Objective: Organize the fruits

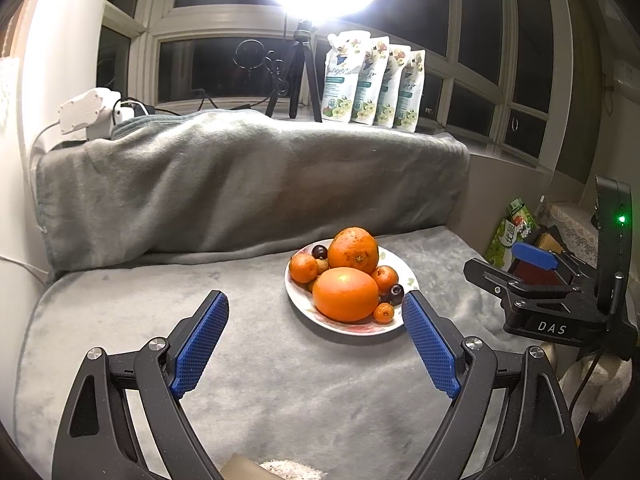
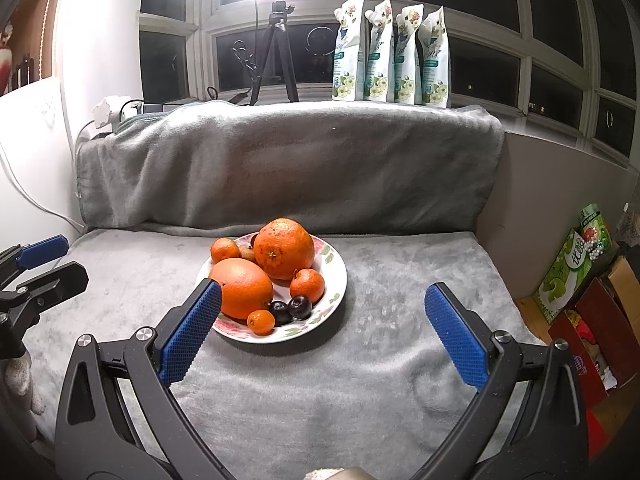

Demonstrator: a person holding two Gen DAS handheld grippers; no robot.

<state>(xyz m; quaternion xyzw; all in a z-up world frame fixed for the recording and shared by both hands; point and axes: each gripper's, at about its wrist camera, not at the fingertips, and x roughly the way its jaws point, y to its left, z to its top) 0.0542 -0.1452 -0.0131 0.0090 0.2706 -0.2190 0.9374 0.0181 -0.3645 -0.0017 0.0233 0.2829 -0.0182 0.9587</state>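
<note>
A white flowered plate (image 1: 406,276) (image 2: 336,276) sits on the grey blanket, piled with fruit. It holds two big oranges (image 1: 346,294) (image 2: 244,288), small mandarins (image 1: 303,267) (image 2: 307,285), a kumquat (image 1: 384,313) (image 2: 261,322) and dark plums (image 1: 396,294) (image 2: 300,306). My left gripper (image 1: 315,298) is open just short of the plate, nothing between its blue pads (image 1: 200,344). My right gripper (image 2: 323,288) is also open and holds nothing, with the plate ahead to its left. Each gripper shows at the edge of the other's view (image 1: 508,264) (image 2: 56,264).
The blanket (image 2: 360,360) also covers a raised back ledge (image 1: 240,184). Behind it on the sill stand several white pouches (image 2: 392,56), a tripod (image 2: 276,60) with a bright lamp, and a power strip (image 1: 86,110). Cardboard boxes and green packets (image 2: 576,272) crowd the right.
</note>
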